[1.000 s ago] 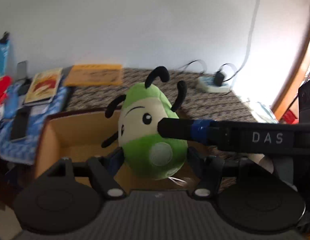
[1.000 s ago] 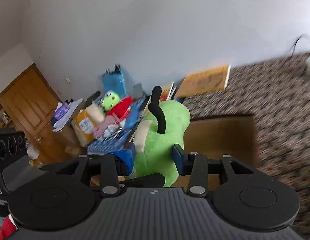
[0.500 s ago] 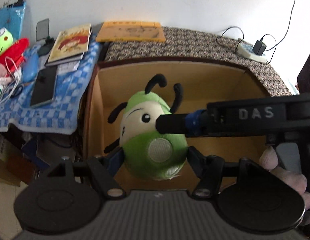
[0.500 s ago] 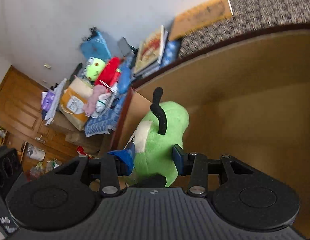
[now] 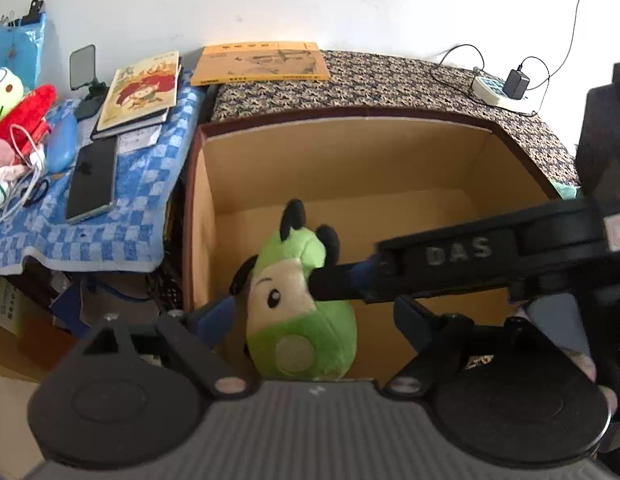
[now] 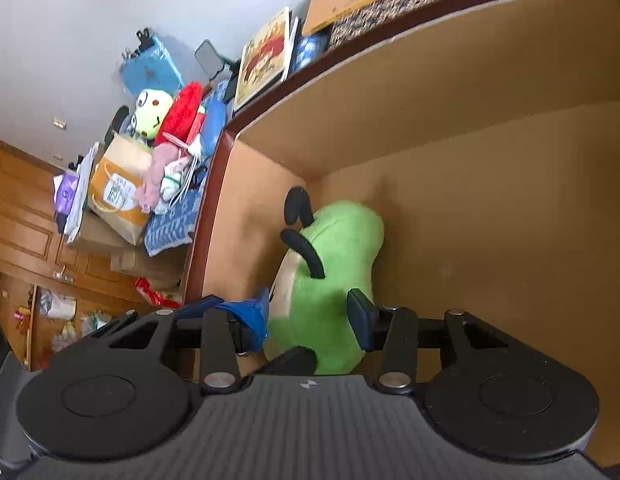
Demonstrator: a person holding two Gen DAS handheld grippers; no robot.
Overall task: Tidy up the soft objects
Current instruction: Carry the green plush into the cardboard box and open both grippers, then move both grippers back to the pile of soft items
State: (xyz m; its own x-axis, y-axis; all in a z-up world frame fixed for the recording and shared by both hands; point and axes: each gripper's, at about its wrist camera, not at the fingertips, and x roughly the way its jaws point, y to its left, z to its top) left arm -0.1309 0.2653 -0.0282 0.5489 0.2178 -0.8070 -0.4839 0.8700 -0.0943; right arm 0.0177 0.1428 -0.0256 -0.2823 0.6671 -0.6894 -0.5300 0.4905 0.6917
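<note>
Green plush bug [image 5: 300,312] inside the cardboard box [image 5: 342,160], near its left wall. Right gripper [image 6: 310,312] clamped on the toy's sides, covering part of its face in the left wrist view. Left gripper [image 5: 314,316] spread wide, fingers clear of the plush. Underside of the toy hidden behind the gripper bodies; contact with the box floor impossible to tell. Frog plush [image 5: 2,92] cut off at the frame edge.
</note>
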